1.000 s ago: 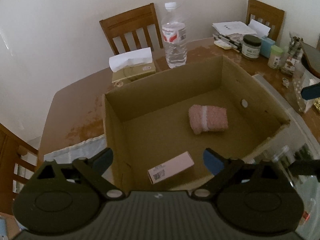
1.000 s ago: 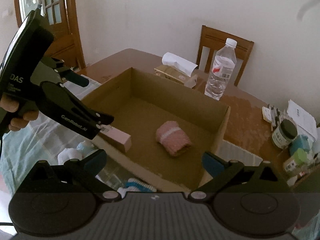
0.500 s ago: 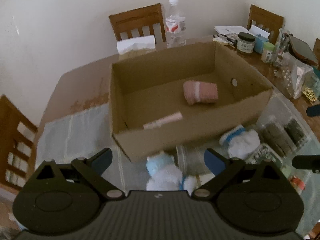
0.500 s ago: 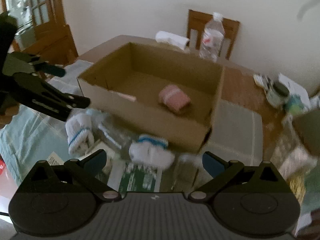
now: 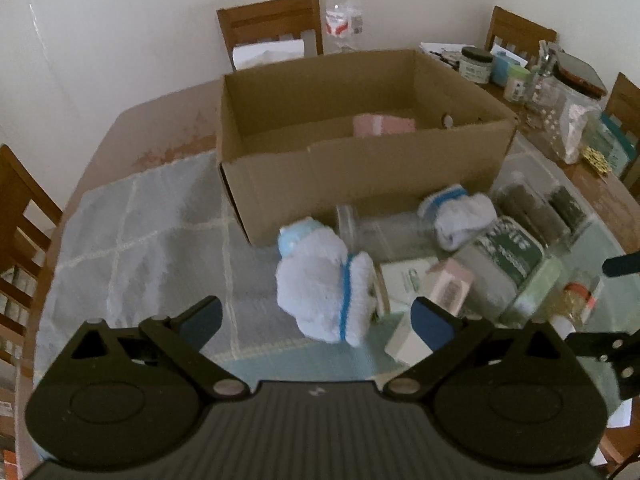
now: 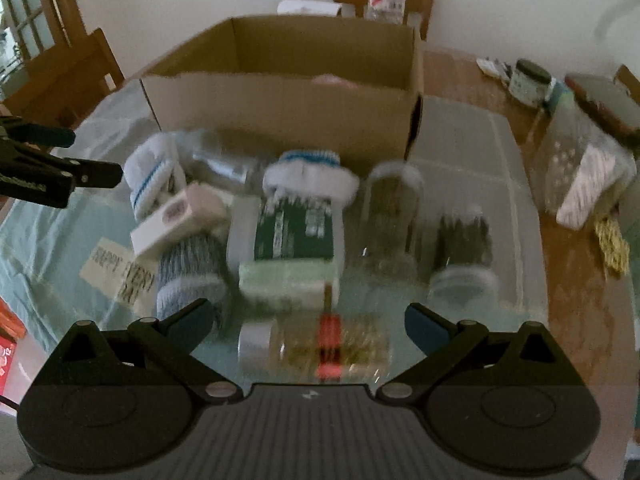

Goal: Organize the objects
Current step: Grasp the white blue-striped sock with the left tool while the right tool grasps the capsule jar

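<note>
Two grippers hang over a heap of loose things lying just in front of an open cardboard box point(image 5: 360, 168), both angled down at the table. The left gripper point(image 5: 316, 316) has its jaws spread wide, having just been opening further, with nothing pressed between the pads; it sits above a white fluffy sock roll with a blue stripe point(image 5: 324, 292), which looks like its likely pick. The right gripper point(image 6: 306, 316) is also spread wide and empty, poised over a clear jar with a red band point(image 6: 316, 346) lying on its side at the near edge of the heap.

Between them lie a small pink carton point(image 6: 180, 216), a green-labelled pack point(image 6: 294, 232), two dark-filled clear jars point(image 6: 390, 216) and a second white sock roll point(image 5: 460, 212) close against the box front. Inside the box a pink rolled cloth point(image 5: 382, 125) already rests on the floor, so the box is probably the collecting place and the heap the remaining work. A water bottle point(image 5: 344, 16) and a tissue box point(image 5: 272, 50) stand beyond the far side of the box, well apart from the heap.
</note>
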### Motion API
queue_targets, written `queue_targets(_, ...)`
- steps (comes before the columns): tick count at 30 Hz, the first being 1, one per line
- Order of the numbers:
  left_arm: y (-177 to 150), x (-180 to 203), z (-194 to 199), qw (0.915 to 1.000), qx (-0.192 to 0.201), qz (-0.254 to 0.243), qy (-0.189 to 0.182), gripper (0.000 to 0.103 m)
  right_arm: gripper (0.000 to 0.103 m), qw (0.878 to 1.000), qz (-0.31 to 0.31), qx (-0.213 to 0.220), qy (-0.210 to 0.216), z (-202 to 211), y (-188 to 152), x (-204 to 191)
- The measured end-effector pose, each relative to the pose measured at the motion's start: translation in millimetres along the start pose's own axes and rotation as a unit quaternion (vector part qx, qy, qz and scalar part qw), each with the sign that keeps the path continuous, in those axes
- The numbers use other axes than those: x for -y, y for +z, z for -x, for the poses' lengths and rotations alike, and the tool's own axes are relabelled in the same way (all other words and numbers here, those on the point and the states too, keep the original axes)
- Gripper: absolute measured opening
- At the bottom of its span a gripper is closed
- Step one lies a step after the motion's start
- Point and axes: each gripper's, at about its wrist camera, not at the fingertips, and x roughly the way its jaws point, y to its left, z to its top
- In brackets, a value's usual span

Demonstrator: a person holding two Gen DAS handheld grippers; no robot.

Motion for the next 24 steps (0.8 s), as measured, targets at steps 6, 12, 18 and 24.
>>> queue_targets(6, -7.8, -2.8, -9.1, 0.9999, -0.006, 0.007, -0.008, 0.100, 0.103, 0.999, 0.012, -0.004, -0.041, -14.7, -16.5, -7.4)
queue_targets(12, -2.7, -6.7, -25.7, 0.9998, -0.006, 0.016, -0.009, 0.100, 0.103, 0.999, -0.012, -0.006, -0.046, -25.7, -21.9, -1.4)
queue_targets(18, 1.7, -7.1, -54.6, 0.9997, -0.010, 0.023, -0.003, 0.100, 0.103, 0.999, -0.034, -0.008, -0.033, -30.8, -21.8, 4.8)
queue_targets(24, -1.3, -10.3, -70.5, 0.9991, -0.013, 0.041, -0.004, 0.097, 0.103, 0.999, -0.031, -0.010, -0.031, -36.0, -18.0, 3.4)
